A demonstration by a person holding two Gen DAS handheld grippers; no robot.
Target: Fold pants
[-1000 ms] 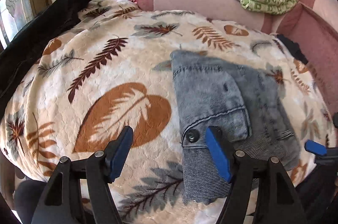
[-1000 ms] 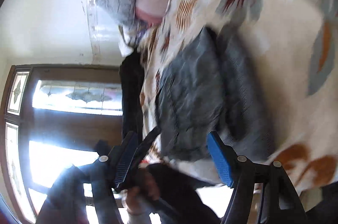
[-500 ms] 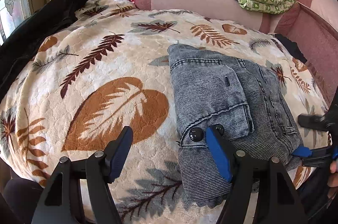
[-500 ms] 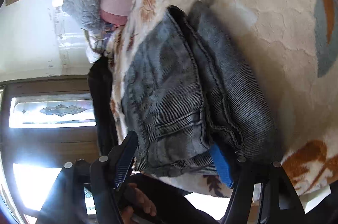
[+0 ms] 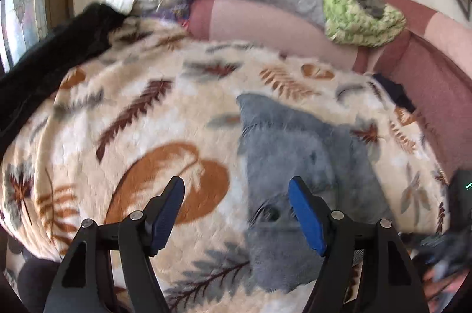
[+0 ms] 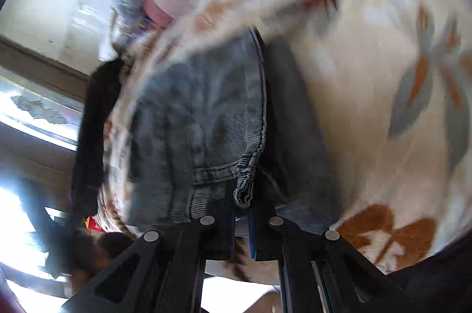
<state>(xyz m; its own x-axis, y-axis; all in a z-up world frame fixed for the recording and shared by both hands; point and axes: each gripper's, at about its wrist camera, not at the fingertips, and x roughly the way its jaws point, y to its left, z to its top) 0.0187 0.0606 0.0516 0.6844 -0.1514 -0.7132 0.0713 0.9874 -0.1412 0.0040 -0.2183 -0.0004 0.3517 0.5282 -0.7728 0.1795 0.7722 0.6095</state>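
Left gripper (image 5: 236, 192) spread wide, low in frame, holding nothing. Right gripper (image 6: 242, 212) pinched on jeans (image 6: 200, 121) edge at bottom centre. Jeans (image 5: 295, 165) folded on blanket (image 5: 132, 136), right of centre, under right blue pad (image 5: 306, 218).

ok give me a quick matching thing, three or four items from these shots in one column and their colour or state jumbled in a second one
Column 1
1. left gripper
2. right gripper
3. jeans
4. blanket

Column 2
a. cream with leaf print
b. shut on denim
c. open, holding nothing
d. grey-blue, folded

Pairs: 1-c, 2-b, 3-d, 4-a
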